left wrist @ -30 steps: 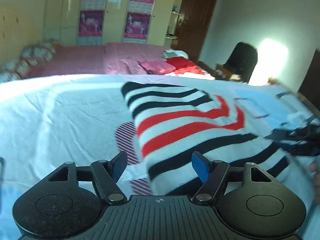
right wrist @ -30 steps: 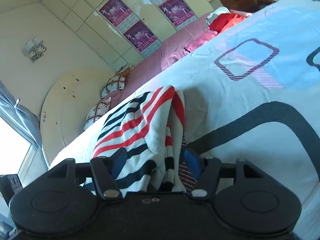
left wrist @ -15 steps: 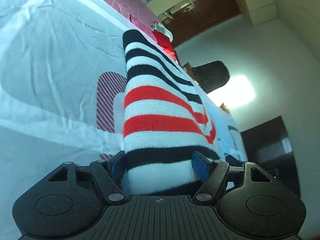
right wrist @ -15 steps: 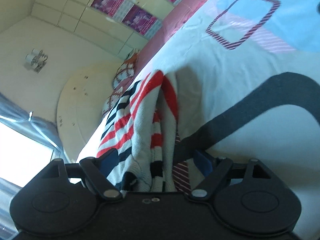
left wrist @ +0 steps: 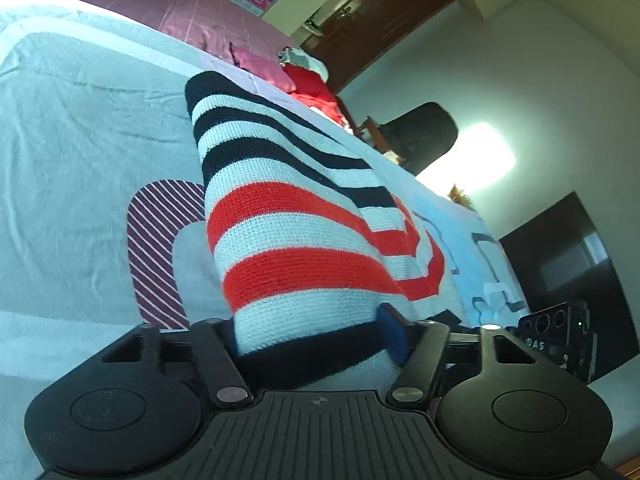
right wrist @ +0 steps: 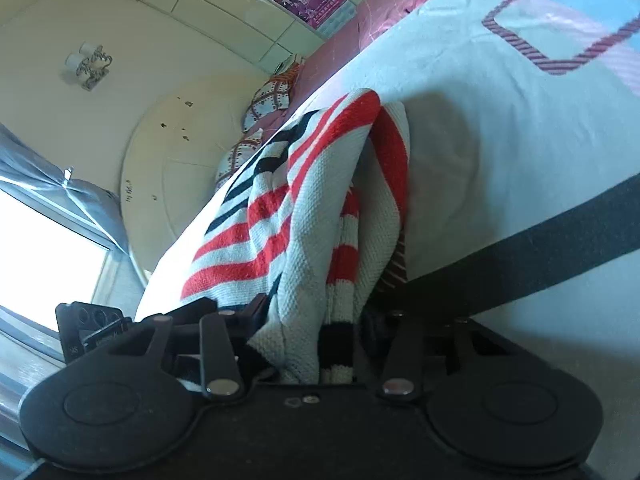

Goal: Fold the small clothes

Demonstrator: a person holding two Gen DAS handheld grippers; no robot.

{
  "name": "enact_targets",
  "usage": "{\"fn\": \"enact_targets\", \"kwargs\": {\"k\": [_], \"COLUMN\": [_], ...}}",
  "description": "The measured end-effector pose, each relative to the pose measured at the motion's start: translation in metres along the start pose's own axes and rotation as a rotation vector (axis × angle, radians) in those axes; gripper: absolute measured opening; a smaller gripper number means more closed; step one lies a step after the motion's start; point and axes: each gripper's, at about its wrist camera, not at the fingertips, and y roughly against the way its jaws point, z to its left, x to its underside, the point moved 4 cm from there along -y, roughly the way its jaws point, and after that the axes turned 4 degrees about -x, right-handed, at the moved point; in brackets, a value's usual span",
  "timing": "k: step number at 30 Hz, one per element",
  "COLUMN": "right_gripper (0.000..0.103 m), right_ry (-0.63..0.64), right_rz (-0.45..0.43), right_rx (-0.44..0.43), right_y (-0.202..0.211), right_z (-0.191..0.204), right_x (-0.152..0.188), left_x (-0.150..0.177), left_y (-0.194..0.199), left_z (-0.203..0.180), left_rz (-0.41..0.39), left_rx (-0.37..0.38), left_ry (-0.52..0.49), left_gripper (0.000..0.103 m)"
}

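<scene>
Sweater (left wrist: 296, 240) edge between both grippers

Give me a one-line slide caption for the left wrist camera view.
Left gripper closing around the near edge of a red, black and white striped sweater lying on a patterned bedsheet.

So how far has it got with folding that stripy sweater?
Partly done: the striped sweater already lies doubled over on the bedsheet. In hand: the left gripper and right gripper have just been closing on its near edge, knit between their jaws. Left: carrying that edge over and smoothing the fold.
</scene>
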Motion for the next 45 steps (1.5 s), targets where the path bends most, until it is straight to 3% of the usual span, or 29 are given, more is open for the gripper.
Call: {"fn": "enact_targets", "kwargs": {"k": [6, 10, 14, 19, 24, 27, 29, 30, 32, 34, 36, 37, 38, 41, 45], "right_gripper": [0.035, 0.035, 0.035, 0.035, 0.035, 0.036, 0.037, 0.037, 0.039, 0.049, 0.043, 0.032, 0.028, 0.024, 0.021], "right_ry": [0.044, 0.138, 0.17, 0.2, 0.171, 0.119, 0.121, 0.076, -0.005, 0.044, 0.13, 0.178, 0.224, 0.376, 0.569], "right_rz": [-0.062, -0.054, -0.049, 0.015, 0.102, 0.177, 0.21, 0.189, 0.163, 0.127, 0.069, 0.043, 0.024, 0.005, 0.03], "right_rx": [0.032, 0.054, 0.019, -0.049, -0.112, -0.12, -0.049, -0.071, -0.11, -0.061, 0.008, 0.013, 0.015, 0.009, 0.074], "right_y": [0.011, 0.008, -0.017, -0.081, -0.155, -0.195, -0.212, -0.215, -0.205, -0.188, -0.163, -0.15, -0.136, -0.113, -0.124], "right_z": [0.039, 0.089, 0.134, 0.183, 0.212, 0.208, 0.194, 0.182, 0.17, 0.174, 0.185, 0.193, 0.202, 0.23, 0.261], "right_x": [0.008, 0.016, 0.029, 0.058, 0.094, 0.122, 0.141, 0.14, 0.139, 0.136, 0.133, 0.131, 0.13, 0.14, 0.158], "left_x": [0.0, -0.009, -0.021, -0.025, -0.006, 0.018, 0.039, 0.045, 0.053, 0.062, 0.067, 0.07, 0.08, 0.084, 0.084], "left_y": [0.029, 0.065, 0.123, 0.205, 0.271, 0.289, 0.29, 0.294, 0.303, 0.317, 0.334, 0.344, 0.369, 0.385, 0.381], "left_z": [0.007, 0.012, 0.036, 0.094, 0.173, 0.22, 0.241, 0.246, 0.244, 0.239, 0.225, 0.214, 0.217, 0.186, 0.157], "left_rz": [-0.061, -0.099, -0.145, -0.194, -0.221, -0.197, -0.171, -0.197, -0.228, -0.262, -0.298, -0.326, -0.351, -0.382, -0.356], "left_rx": [0.175, 0.218, 0.219, 0.152, 0.076, 0.015, -0.056, -0.034, -0.055, -0.105, -0.171, -0.196, -0.221, -0.293, -0.364], "left_ry": [0.03, 0.014, 0.003, 0.012, 0.101, 0.184, 0.21, 0.222, 0.226, 0.177, 0.125, 0.082, 0.033, -0.099, -0.274], "left_gripper": [0.047, 0.047, 0.047, 0.047, 0.047, 0.048, 0.048, 0.048, 0.048, 0.048, 0.048, 0.048, 0.048, 0.048, 0.048]}}
